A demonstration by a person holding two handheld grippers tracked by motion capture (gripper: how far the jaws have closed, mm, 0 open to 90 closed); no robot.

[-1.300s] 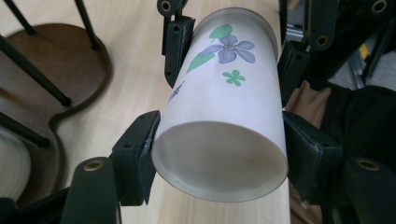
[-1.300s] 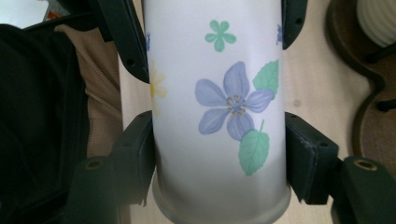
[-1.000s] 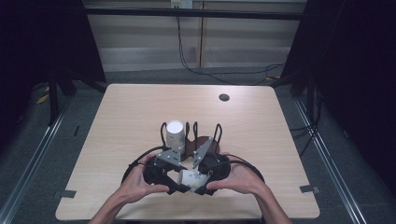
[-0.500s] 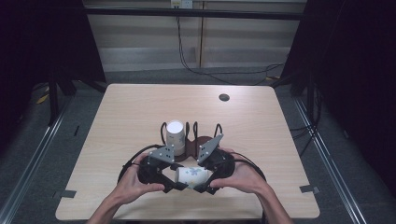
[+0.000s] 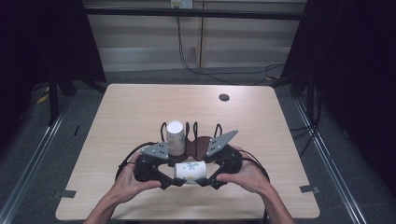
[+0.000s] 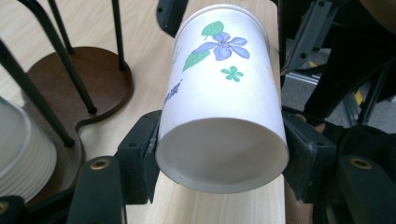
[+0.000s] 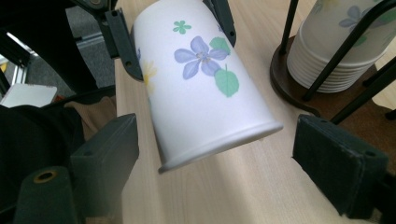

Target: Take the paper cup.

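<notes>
A white paper cup point(image 5: 189, 171) printed with blue flowers lies on its side just above the table's near part. My left gripper point(image 5: 173, 175) is shut on one end of it; both black pads point(image 6: 140, 154) press the cup point(image 6: 224, 93) at its sides. My right gripper point(image 5: 205, 175) stands open at the cup's other end. Its jaws are spread wide on either side of the cup's rim point(image 7: 219, 144) and do not touch it. Beyond the cup point(image 7: 201, 79), the left gripper's fingers point(image 7: 122, 42) clamp the far end.
Behind the grippers a dark wooden cup holder point(image 5: 201, 142) with black wire loops carries a stack of matching cups point(image 5: 176, 135), also seen as nested rims point(image 7: 327, 51). A small dark round thing point(image 5: 224, 97) lies at the table's far right. The table edge is close to my hands.
The two grippers have drawn apart sideways, the right one shifting right. The cup stays lying between them in the left gripper's hold, a little nearer the person.
</notes>
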